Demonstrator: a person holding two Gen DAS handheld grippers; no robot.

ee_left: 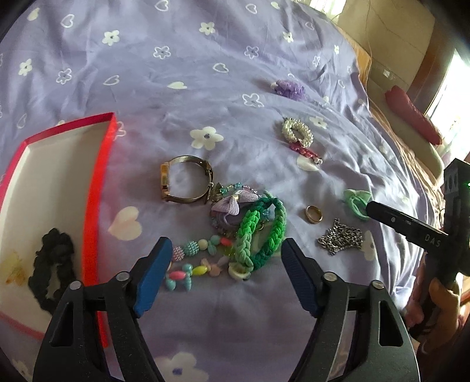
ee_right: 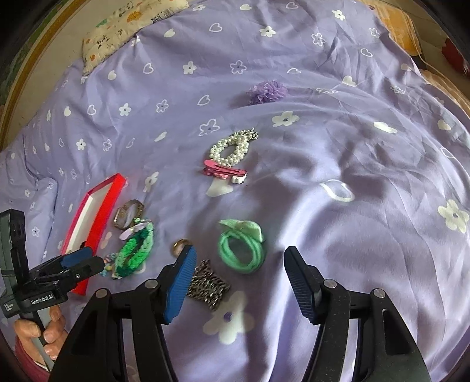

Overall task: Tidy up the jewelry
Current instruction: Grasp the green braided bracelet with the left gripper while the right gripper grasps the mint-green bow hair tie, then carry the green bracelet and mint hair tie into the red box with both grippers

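Jewelry lies on a purple flowered bedsheet (ee_left: pixel 182 58). My left gripper (ee_left: pixel 226 258) is open and empty, just short of a green braided bracelet (ee_left: pixel 258 232), a colourful bead bracelet (ee_left: pixel 194 261) and a purple bow piece (ee_left: pixel 232 202). A gold watch (ee_left: pixel 185 179), a gold ring (ee_left: pixel 313 214) and a silver chain (ee_left: pixel 340 239) lie near. A red box (ee_left: pixel 97 188) at left holds a black scrunchie (ee_left: pixel 53 264). My right gripper (ee_right: pixel 239 270) is open and empty, near a mint hair tie (ee_right: pixel 242 246) and the silver chain (ee_right: pixel 208 286).
A pearl scrunchie (ee_right: pixel 230 148) with pink hair clips (ee_right: pixel 224 172) and a purple flower scrunchie (ee_right: pixel 265 91) lie farther out. A patterned pillow (ee_right: pixel 123 26) is at the far left of the bed. The bed's edge and a pink cushion (ee_left: pixel 411 114) are at the right.
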